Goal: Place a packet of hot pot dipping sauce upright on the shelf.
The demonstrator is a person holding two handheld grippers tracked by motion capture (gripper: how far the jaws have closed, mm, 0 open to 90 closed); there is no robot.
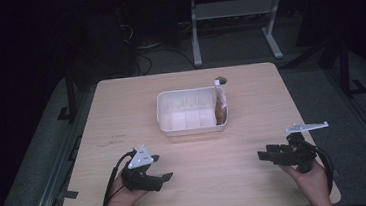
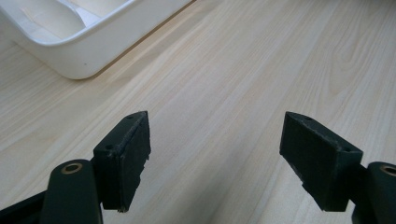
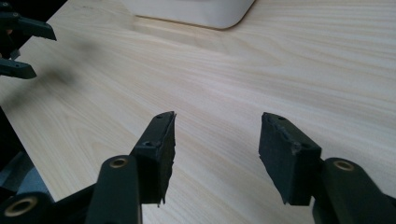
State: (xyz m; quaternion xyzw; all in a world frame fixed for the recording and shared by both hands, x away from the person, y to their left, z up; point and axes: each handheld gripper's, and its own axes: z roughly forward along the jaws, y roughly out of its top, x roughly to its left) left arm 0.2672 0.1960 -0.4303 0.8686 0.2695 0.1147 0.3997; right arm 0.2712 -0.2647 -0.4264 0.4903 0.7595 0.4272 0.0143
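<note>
Seen from the high view: a pale wooden table [image 1: 196,167], with a white bin [image 1: 192,111] standing near its middle, a little toward the far edge. Divided inside into several compartments. In the rightmost compartment, against the right wall, a small brown thing [image 1: 219,114], upright or nearly so, with a clear or white piece above it; too small to say more. Just behind the bin's right far corner, a dark round hole [image 1: 220,80] in the tabletop.

Left gripper [image 1: 163,177] held low over the near left part of the table, pointing toward the right, well apart from the bin. In the left gripper view: jaws standing wide open, only bare wood between them, nothing held. A rounded corner of the bin at the upper left of that view, beyond the jaws and not touching them.

Right gripper [image 1: 262,155] held over the near right part of the table, pointing toward the left, also well apart from the bin. In the right gripper view: jaws open, somewhat less wide than the left ones, again only bare wood between, nothing gripped. At the top of that view the bin's near wall with a rounded corner; at the far left edge the two dark jaws of the left gripper.

Both hands at the near edge, grippers facing each other across bare wood.
</note>
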